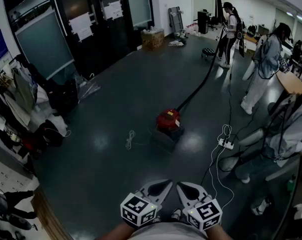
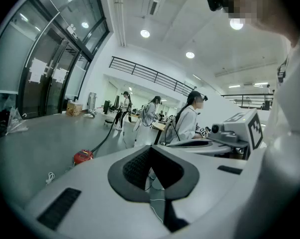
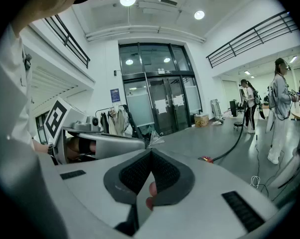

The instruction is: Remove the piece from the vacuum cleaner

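A red vacuum cleaner stands on the dark floor, well ahead of me. Its black hose runs off toward the people at the back right. Both grippers are held low, close to my body and far from the vacuum. My left gripper and right gripper sit side by side, each shut with nothing between the jaws. The left gripper view shows its shut jaws and the small vacuum far off at the left. In the right gripper view, beyond the gripper, the vacuum is a red speck.
A white power strip with cables lies right of the vacuum, and a coiled white cord lies to its left. A seated person is at the right and others stand at the back right. Clothes and bags line the left wall; a cardboard box stands by the glass doors.
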### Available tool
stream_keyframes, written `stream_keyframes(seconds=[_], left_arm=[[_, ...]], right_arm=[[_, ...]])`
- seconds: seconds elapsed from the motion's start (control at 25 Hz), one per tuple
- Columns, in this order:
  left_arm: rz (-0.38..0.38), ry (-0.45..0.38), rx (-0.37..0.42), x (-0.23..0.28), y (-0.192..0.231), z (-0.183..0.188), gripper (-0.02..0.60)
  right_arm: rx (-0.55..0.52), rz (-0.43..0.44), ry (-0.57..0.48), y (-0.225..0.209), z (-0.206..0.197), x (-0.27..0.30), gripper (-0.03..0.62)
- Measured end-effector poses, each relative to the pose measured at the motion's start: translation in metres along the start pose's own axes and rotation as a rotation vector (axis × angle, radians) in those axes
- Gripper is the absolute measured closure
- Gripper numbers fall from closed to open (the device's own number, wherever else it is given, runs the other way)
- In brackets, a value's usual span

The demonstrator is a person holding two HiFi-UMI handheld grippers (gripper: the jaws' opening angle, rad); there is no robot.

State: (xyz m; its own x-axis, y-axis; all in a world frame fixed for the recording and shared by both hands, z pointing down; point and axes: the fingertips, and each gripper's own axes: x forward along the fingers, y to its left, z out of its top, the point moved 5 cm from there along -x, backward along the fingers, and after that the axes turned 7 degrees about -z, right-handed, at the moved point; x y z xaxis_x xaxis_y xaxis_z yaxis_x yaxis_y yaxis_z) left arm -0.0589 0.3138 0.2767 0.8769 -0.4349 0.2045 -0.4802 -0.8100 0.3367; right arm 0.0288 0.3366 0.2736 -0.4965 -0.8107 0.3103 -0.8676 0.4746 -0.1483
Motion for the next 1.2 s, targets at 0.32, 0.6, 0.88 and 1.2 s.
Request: stream_keyframes(seconds=[0.32, 0.6, 0.88, 1.2], left_arm=[[0.007, 0.010, -0.009, 0.000, -0.001, -0.004, 0.575], [0.017, 0.016, -0.004, 0.001, 0.001, -0.003, 0.575], [0.023, 0.029, 0.003, 0.005, -0.001, -0.008, 0.575], [0.038, 0.035, 0.014, 0.006, 0.006, -0.011, 0.575]], right_arm=[[0.002, 0.008, 0.010, 0.000, -0.004, -0.001, 0.586], [0.052, 0.039, 0.003, -0.004, 0.000, 0.002, 0.586], [0.049, 0.037, -0.012, -0.011, -0.002, -0.002, 0.586], [0.053, 0.036, -0.016, -0.020, -0.007, 0.000, 0.586]])
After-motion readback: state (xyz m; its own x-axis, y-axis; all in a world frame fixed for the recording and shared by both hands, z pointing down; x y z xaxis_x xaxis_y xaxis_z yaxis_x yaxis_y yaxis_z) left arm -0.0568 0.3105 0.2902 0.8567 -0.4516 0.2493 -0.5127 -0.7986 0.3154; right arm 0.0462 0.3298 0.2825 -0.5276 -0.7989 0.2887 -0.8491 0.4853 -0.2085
